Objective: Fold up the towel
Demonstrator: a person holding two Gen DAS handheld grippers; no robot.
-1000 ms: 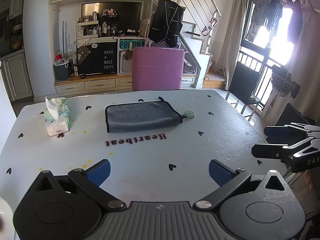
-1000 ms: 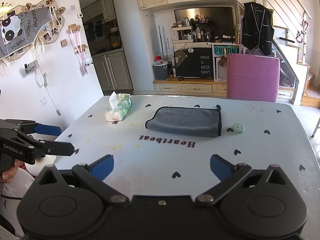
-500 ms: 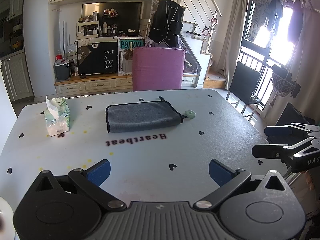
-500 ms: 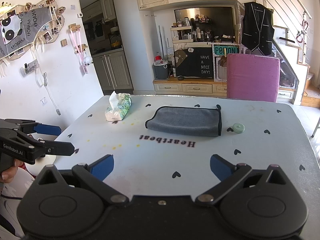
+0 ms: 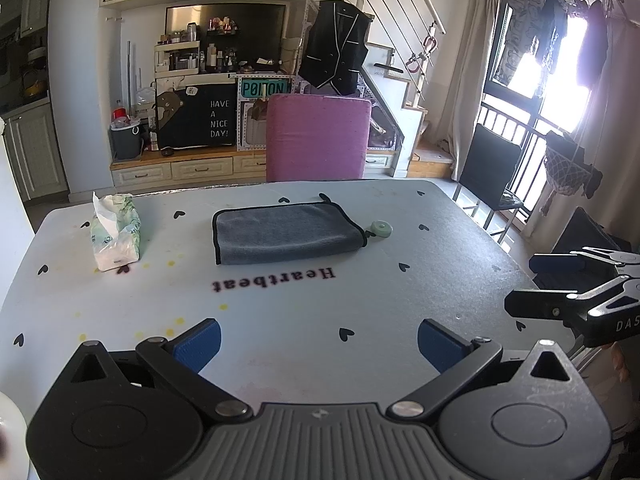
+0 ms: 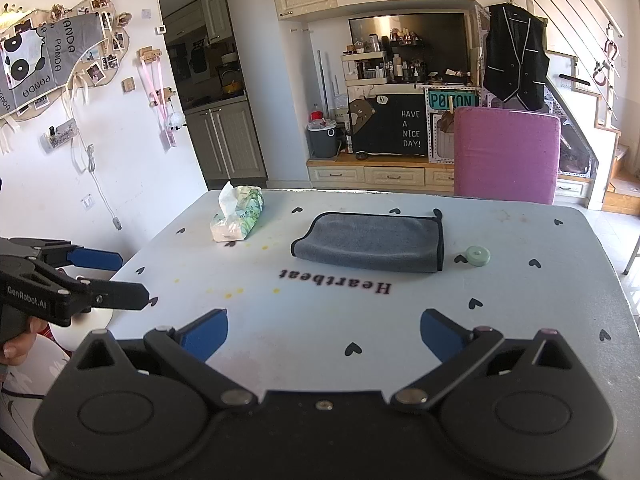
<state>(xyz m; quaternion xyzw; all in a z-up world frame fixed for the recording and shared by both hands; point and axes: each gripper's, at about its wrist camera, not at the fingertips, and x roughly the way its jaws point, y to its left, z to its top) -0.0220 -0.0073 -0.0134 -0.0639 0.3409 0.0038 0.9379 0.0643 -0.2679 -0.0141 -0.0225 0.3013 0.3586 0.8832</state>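
A grey towel with a black hem lies folded flat on the far middle of the white table; it also shows in the right wrist view. My left gripper is open and empty over the near table edge, well short of the towel. My right gripper is open and empty, also over the near edge. Each gripper shows in the other's view: the right one at the right, the left one at the left.
A tissue pack stands left of the towel. A small green round lid lies just right of it. A pink chair stands behind the table, a black chair at the right.
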